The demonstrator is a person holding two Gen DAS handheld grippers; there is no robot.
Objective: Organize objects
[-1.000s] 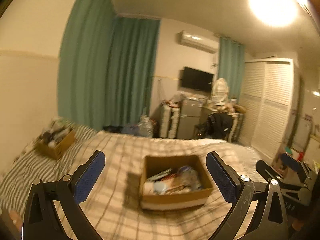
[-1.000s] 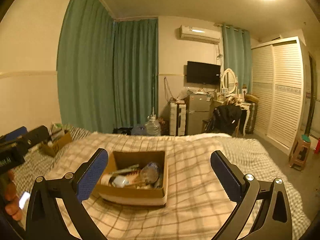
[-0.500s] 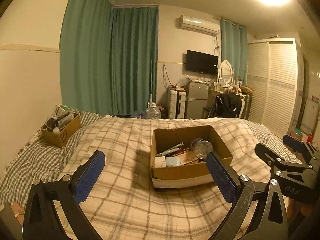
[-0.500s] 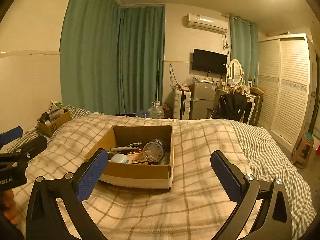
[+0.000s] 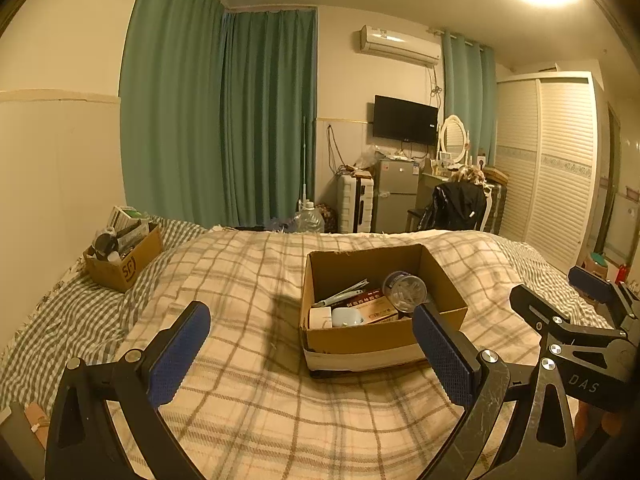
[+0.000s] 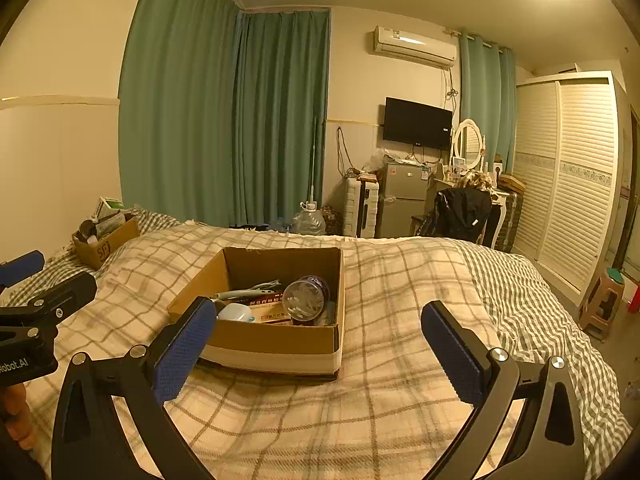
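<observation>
Left wrist view shows the left gripper (image 5: 310, 346) with its blue fingers (image 5: 180, 350) wide apart, holding nothing. A brown box (image 5: 376, 336) sits in the middle of the bed (image 5: 240, 272), full of small things. Another small box (image 5: 126, 264) sits by the bed's far left corner. Over in the other view, the right gripper (image 6: 316, 350) is wide apart too, above the bed's near edge.

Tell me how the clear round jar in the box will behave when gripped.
The jar lies on its side, so it may roll if nudged. Its smooth, round plastic-looking wall could slip between pads. It seems to hold cotton swabs, so it is probably light.
</observation>
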